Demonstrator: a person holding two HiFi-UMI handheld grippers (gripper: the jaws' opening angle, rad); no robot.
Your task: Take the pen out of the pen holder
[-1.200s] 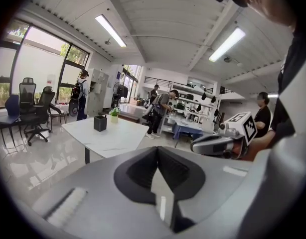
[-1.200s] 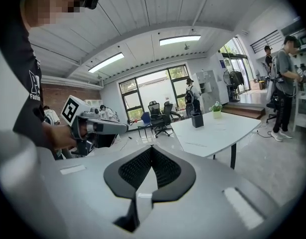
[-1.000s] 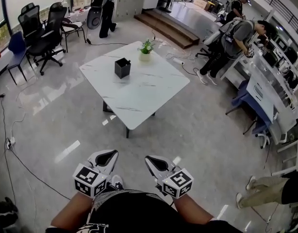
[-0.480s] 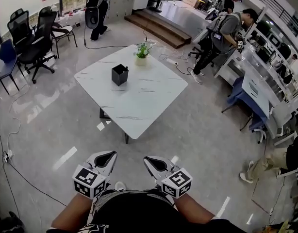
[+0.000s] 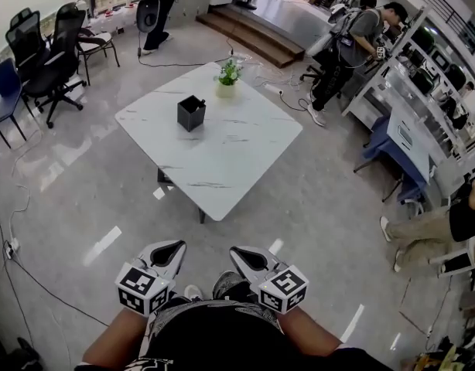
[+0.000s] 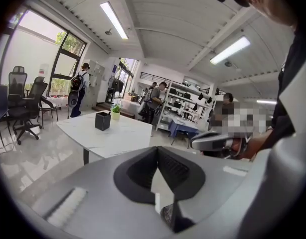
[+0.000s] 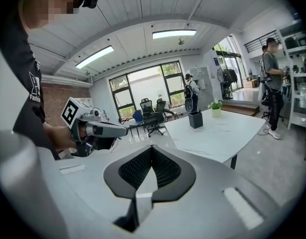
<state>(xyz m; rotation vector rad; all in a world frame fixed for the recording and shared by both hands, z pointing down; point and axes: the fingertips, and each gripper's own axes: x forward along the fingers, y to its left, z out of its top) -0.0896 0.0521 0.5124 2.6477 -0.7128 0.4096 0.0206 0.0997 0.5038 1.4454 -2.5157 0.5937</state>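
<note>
The black square pen holder (image 5: 191,113) stands on the far half of the white marble table (image 5: 222,161), well ahead of me. From here I cannot make out a pen in it. Both grippers are held close to my body, far short of the table. My left gripper (image 5: 175,245) is shut with nothing in it, its tips meeting. My right gripper (image 5: 237,253) is also shut and empty. The left gripper view shows the pen holder (image 6: 102,121) small in the distance, and the right gripper view shows the pen holder (image 7: 195,119) too.
A small potted plant (image 5: 228,76) stands on the table beyond the holder. Office chairs (image 5: 44,49) are at the far left. People stand by shelves (image 5: 361,29) at the far right, and a seated person's legs (image 5: 423,230) reach in. Cables (image 5: 13,230) cross the floor at the left.
The table has drawn slightly nearer in the head view and my foot now shows between the grippers. Both grippers stay shut, held as before.
</note>
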